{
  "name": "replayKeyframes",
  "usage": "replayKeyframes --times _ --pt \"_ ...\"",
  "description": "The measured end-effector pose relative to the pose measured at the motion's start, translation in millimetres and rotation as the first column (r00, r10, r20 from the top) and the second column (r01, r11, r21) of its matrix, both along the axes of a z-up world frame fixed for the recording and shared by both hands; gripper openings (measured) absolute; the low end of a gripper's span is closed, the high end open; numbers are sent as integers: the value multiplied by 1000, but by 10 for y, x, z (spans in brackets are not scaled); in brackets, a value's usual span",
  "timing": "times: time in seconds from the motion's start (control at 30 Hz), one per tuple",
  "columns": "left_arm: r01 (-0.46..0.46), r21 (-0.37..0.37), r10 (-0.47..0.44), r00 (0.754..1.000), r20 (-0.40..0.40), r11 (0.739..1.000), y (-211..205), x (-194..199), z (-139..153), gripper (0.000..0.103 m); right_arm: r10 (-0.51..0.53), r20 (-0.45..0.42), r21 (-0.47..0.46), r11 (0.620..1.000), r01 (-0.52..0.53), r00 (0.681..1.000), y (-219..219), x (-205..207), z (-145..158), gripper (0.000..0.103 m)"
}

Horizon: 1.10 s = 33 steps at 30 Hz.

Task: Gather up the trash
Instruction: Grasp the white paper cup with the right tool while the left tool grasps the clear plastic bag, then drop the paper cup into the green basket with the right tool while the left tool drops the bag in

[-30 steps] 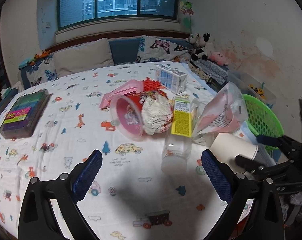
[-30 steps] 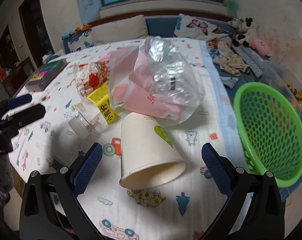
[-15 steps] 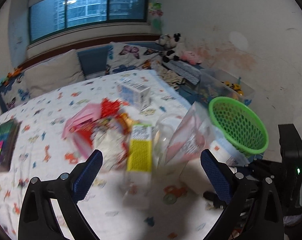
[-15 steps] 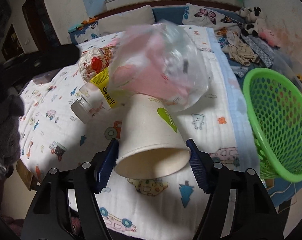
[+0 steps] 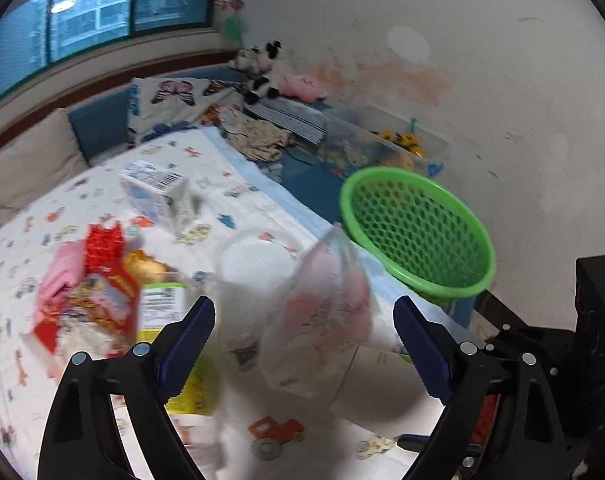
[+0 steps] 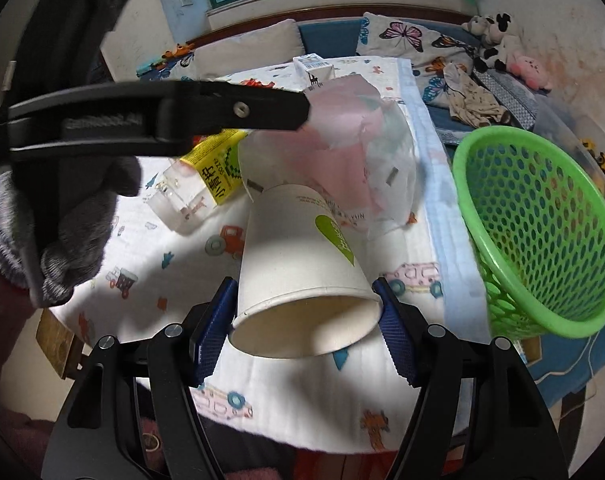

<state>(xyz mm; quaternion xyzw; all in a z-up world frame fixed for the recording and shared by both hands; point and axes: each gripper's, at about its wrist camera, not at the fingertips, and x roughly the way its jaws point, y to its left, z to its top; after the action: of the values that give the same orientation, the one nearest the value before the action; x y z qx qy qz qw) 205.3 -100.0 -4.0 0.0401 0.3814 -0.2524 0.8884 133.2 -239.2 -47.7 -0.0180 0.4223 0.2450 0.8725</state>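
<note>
The yellow label (image 6: pixel 216 168) on the clear bottle (image 6: pixel 186 196) carries large dark Chinese characters, seen sideways in the right wrist view; beside them runs small print, too small to read; the white paper cup (image 6: pixel 302 264) bears a green patch (image 6: pixel 334 238) with pale lettering and a line of dark print near its base, both illegible; the small white carton (image 5: pixel 158 196) shows a barcode (image 5: pixel 166 178) on its top, its digits unreadable; in the left wrist view everything else printed is blurred.
</note>
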Motion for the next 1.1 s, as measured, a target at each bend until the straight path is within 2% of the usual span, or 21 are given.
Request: replayKeyframes --times 0.33,0.47,0.6,0.67,0.7,0.77,0.87,1.0,1.1 --pt "67 84 -65 997 -28 994 -252 81 -230 84 -61 -13 -6 998 61 998 -368 -177 3 69" --pt "79 115 -75 996 -39 990 -331 156 -322 70 -130 4 2 992 130 992 -616 -169 91 69" --pt "82 131 -81 997 -10 988 -368 132 -359 57 -215 29 -6 977 215 976 -905 -61 164 69" --pt "88 134 -90 996 11 987 -382 91 -342 41 -250 41 -8 968 250 967 -1017 9 175 69" --pt "87 130 -91 996 20 988 -382 72 -325 38 -264 46 -13 964 265 963 -1064 43 170 69" --pt "84 118 -88 996 29 989 -380 58 -299 24 -309 51 -23 950 310 950 -1199 167 157 69" --pt "80 105 -84 996 29 991 -378 34 -277 14 -350 52 -29 936 352 935 -1353 323 126 69" --pt "67 76 -69 997 23 995 -349 -2 -225 11 -397 30 -50 916 398 917 -1525 573 12 69" --pt "70 65 -72 997 27 995 -341 -34 -169 11 -402 21 -66 913 403 915 -1576 707 -74 70"
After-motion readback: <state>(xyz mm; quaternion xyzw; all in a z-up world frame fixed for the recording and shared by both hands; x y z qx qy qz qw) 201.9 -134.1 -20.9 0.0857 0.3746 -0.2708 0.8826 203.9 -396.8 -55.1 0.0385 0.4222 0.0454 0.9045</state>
